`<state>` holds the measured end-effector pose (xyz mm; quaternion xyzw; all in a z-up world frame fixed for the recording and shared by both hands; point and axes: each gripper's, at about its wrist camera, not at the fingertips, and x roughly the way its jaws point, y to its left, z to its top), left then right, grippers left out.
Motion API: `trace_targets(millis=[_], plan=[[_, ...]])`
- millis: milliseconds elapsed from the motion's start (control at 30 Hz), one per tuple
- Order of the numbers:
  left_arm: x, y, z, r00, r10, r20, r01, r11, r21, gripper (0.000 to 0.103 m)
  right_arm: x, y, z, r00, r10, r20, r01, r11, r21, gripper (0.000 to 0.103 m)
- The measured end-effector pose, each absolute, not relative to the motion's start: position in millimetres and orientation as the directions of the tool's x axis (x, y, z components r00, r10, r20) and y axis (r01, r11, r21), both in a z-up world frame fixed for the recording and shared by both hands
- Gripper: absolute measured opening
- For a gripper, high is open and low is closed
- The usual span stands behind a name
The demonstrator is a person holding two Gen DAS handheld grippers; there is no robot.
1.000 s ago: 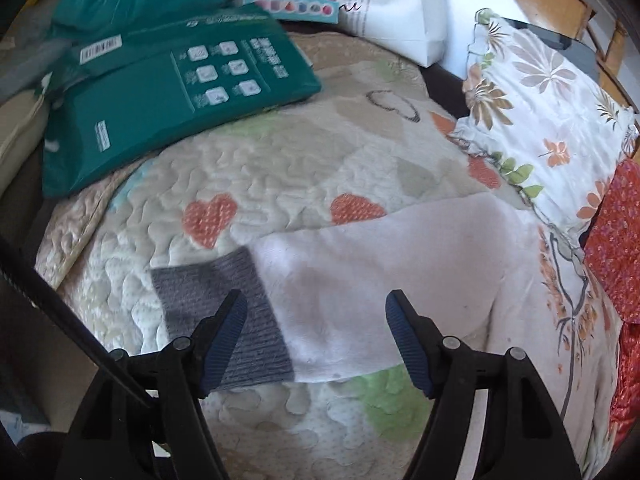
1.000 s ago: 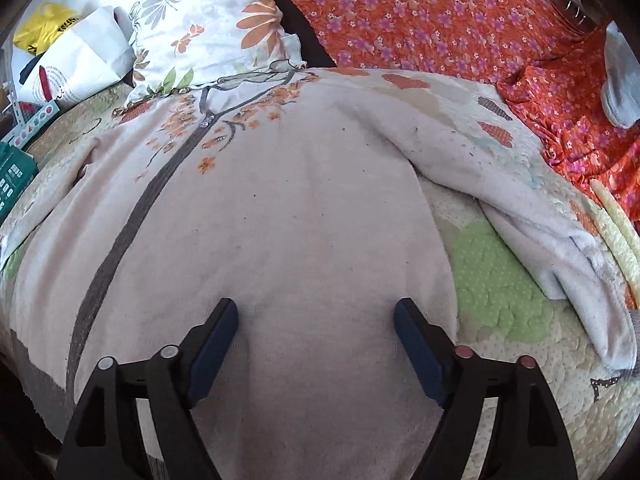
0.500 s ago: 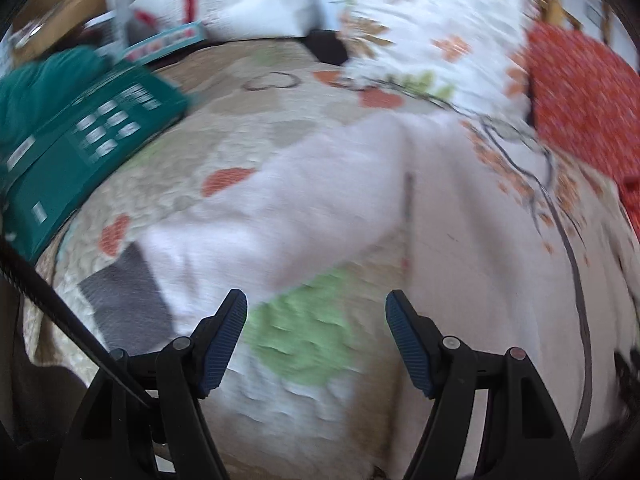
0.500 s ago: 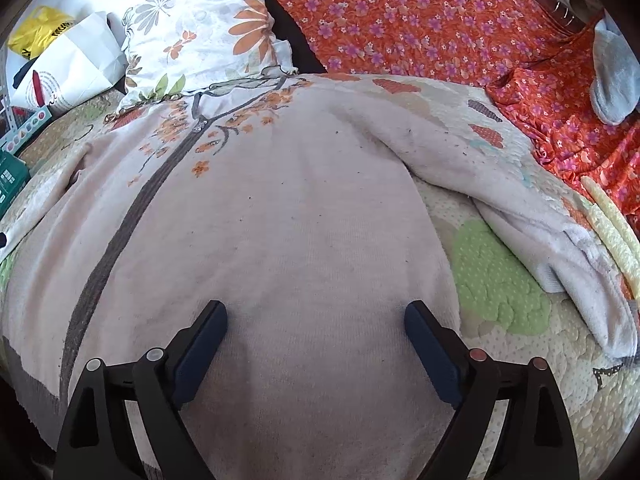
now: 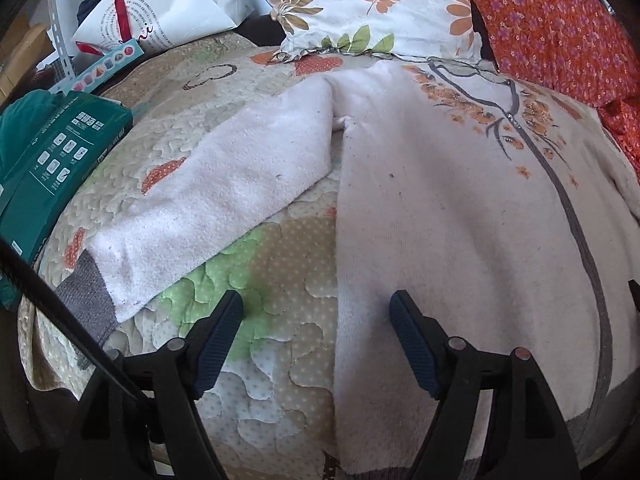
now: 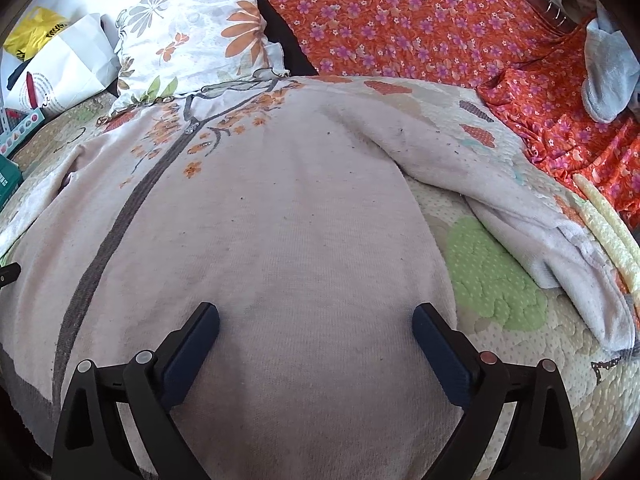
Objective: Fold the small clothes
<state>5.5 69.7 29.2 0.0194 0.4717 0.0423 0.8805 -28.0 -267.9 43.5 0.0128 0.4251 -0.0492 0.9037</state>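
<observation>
A pale pink zip cardigan (image 5: 452, 208) with orange flowers and grey trim lies flat, front up, on a quilted bed cover (image 5: 280, 272). Its left sleeve (image 5: 224, 208) with a grey cuff (image 5: 86, 296) stretches out to the side. In the right wrist view the cardigan body (image 6: 280, 240) fills the middle and its right sleeve (image 6: 520, 216) lies crumpled to the right. My left gripper (image 5: 316, 320) is open and empty over the cardigan's left side edge. My right gripper (image 6: 316, 332) is open and empty just above the lower body.
A floral pillow (image 5: 372, 4) and an orange flowered cloth (image 6: 420, 20) lie at the head of the bed. A green packet (image 5: 52, 168), a white paper bag (image 5: 160, 4) and a grey sock (image 6: 608, 76) sit at the edges.
My left gripper has swung right, from over the sleeve cuff to the cardigan's left side edge. My right gripper has shifted slightly closer to the cardigan body. Both stay open.
</observation>
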Motion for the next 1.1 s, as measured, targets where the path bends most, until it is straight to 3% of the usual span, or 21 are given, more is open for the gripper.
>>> trace_targets(millis=[400,833,900,967,1100], plan=[[7,79,26,0.532,0.082,-0.843,-0.101,0.994,0.033,0.088,-29,-269,43,0.636,-0.079,-0.768,0.099,0.995,-0.02,0.099],[9,87,30,0.51,0.041,-0.859,-0.097,0.995,-0.01,0.09,-30,-269,44,0.64,-0.084,-0.764,0.102,0.994,-0.023,0.1],[11,102,42,0.508,-0.012,-0.861,-0.107,0.991,-0.077,0.083,-30,-269,44,0.64,-0.085,-0.764,0.103,0.994,-0.024,0.1],[11,131,65,0.543,-0.038,-0.839,-0.163,0.975,-0.15,0.083,-29,-269,44,0.641,-0.085,-0.763,0.103,0.994,-0.024,0.1],[12,207,101,0.58,0.024,-0.814,-0.293,0.939,-0.181,0.083,-30,-269,43,0.64,-0.085,-0.764,0.103,0.994,-0.024,0.1]])
